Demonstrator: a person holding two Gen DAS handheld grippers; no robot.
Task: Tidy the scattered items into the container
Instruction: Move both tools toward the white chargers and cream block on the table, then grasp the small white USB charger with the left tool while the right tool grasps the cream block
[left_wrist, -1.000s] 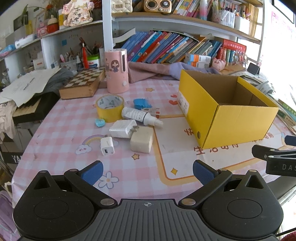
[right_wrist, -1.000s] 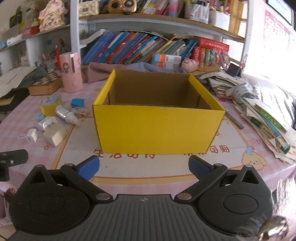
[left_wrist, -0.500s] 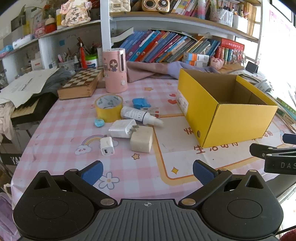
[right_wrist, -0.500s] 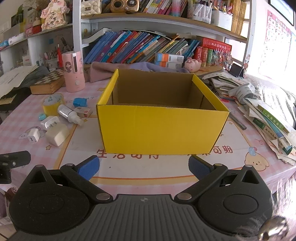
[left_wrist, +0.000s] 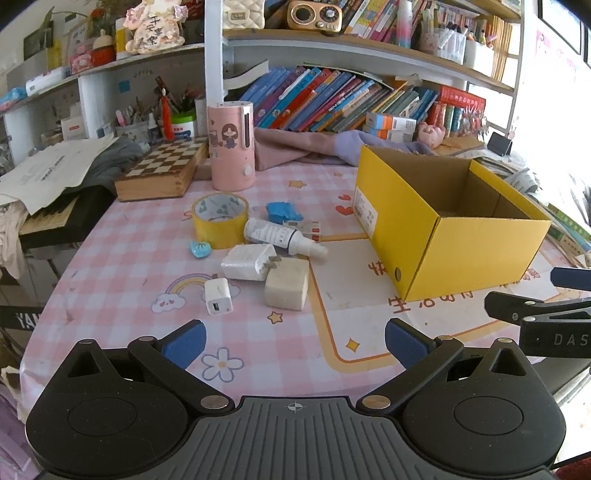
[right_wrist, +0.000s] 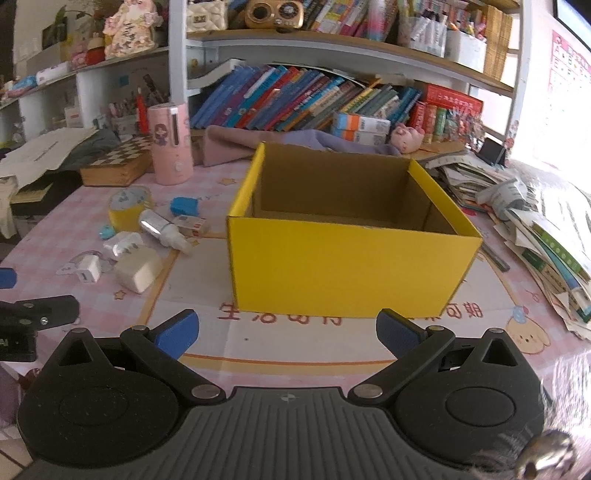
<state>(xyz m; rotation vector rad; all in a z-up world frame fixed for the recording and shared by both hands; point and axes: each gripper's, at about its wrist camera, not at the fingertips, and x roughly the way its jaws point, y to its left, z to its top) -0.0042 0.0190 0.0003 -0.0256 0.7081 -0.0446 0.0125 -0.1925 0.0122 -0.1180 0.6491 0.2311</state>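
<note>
- Container: yellow cardboard box (right_wrist: 351, 266), open top, standing upright on the pink checked tablecloth (left_wrist: 122, 258). The floor that shows inside is bare brown card (the near part is hidden behind the front wall). Long axis runs left to right in the right wrist view.
- Progress: judged at the very start; nothing appears to be in the box and every loose item lies on the cloth to its left.
- Left gripper (left_wrist: 293, 341): tongs spread wide, nothing between them, hovering over the near edge of the table and facing the cluster.
- Right gripper (right_wrist: 286, 330): tongs spread wide, empty, facing the front wall of the box.
- Yellow tape roll (left_wrist: 220, 219): lying flat, hole upward, at the far left of the cluster.
- White bottle (left_wrist: 280, 238): on its side, touching the tape roll; long axis slants across the cloth, nozzle end pointing right and toward the camera, roughly at the box's near corner.
- Blue item (left_wrist: 282, 211): beyond the bottle; a small red-and-white carton (left_wrist: 301, 226) just beside it.
- Teal trinket (left_wrist: 200, 248): small, near the foot of the tape roll.
- White plug adapter (left_wrist: 247, 262): lying flat, prongs pointing right, touching the cream block (left_wrist: 287, 283).
- Small white USB charger (left_wrist: 218, 296): nearest the left gripper, port facing the camera.
- Remaining: all eight items listed (likely the charger or block first, being closest).
</note>
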